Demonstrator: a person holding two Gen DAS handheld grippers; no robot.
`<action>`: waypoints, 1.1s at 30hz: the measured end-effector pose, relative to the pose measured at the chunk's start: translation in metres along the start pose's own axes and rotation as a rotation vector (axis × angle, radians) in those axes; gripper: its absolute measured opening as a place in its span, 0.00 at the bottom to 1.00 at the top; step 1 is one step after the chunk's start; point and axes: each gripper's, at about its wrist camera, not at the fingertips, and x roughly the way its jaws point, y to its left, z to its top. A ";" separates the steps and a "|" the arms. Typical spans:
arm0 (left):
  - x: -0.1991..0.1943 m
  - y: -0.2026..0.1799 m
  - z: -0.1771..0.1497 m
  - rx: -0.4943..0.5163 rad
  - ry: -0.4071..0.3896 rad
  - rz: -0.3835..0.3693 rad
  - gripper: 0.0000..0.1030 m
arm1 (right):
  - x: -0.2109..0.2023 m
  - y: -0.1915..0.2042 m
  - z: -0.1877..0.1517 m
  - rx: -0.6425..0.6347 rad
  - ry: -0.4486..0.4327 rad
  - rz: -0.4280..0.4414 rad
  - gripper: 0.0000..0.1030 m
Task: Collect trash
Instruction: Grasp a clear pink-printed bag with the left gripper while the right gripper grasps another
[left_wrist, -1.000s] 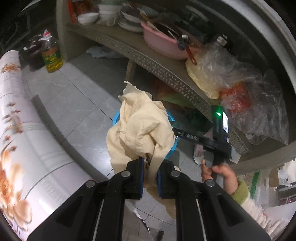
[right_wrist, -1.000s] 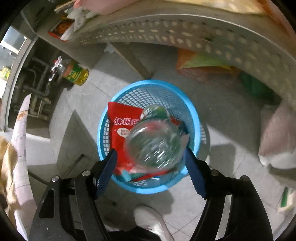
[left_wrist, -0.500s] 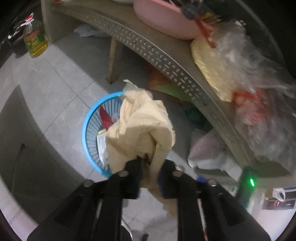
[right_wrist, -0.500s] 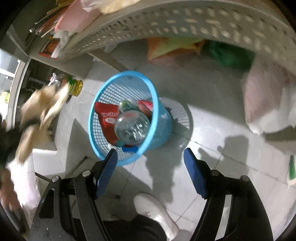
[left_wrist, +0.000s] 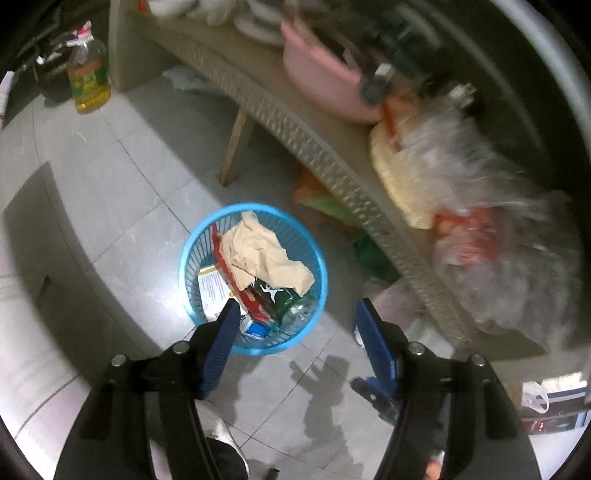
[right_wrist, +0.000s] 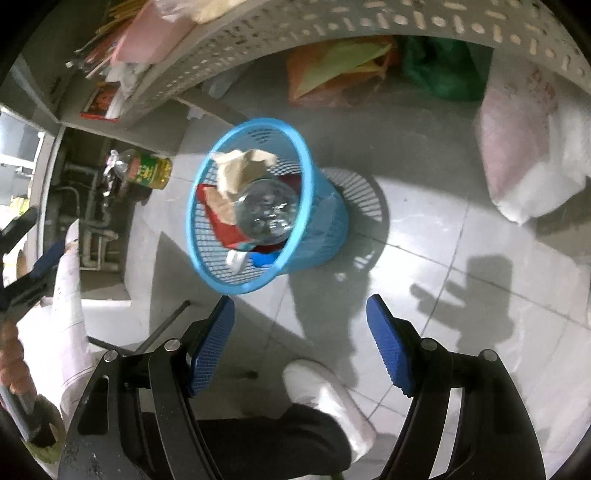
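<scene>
My left gripper (left_wrist: 293, 317) has just been opening with nothing between its fingers; the paper (left_wrist: 264, 254) lies atop the bottle (left_wrist: 295, 306) inside the basket (left_wrist: 255, 206). My right gripper (right_wrist: 301, 325) is spread, empty.

No print is legible on the oil bottle's (left_wrist: 89, 79) label or the basket's (left_wrist: 254, 275) wrappers.

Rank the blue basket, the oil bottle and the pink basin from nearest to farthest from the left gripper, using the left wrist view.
1. Blue basket: on the floor just beyond the left gripper.
2. Pink basin: on the shelf, upper right.
3. Oil bottle: on the floor, far upper left.
</scene>
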 end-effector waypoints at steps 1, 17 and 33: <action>-0.020 0.000 -0.009 0.003 -0.029 -0.014 0.62 | -0.004 0.008 -0.001 -0.019 -0.006 0.003 0.68; -0.231 0.104 -0.213 -0.057 -0.440 0.320 0.71 | -0.049 0.122 -0.027 -0.282 -0.039 0.102 0.75; -0.326 0.296 -0.328 -0.613 -0.560 0.692 0.75 | -0.023 0.448 -0.195 -1.217 0.039 0.267 0.92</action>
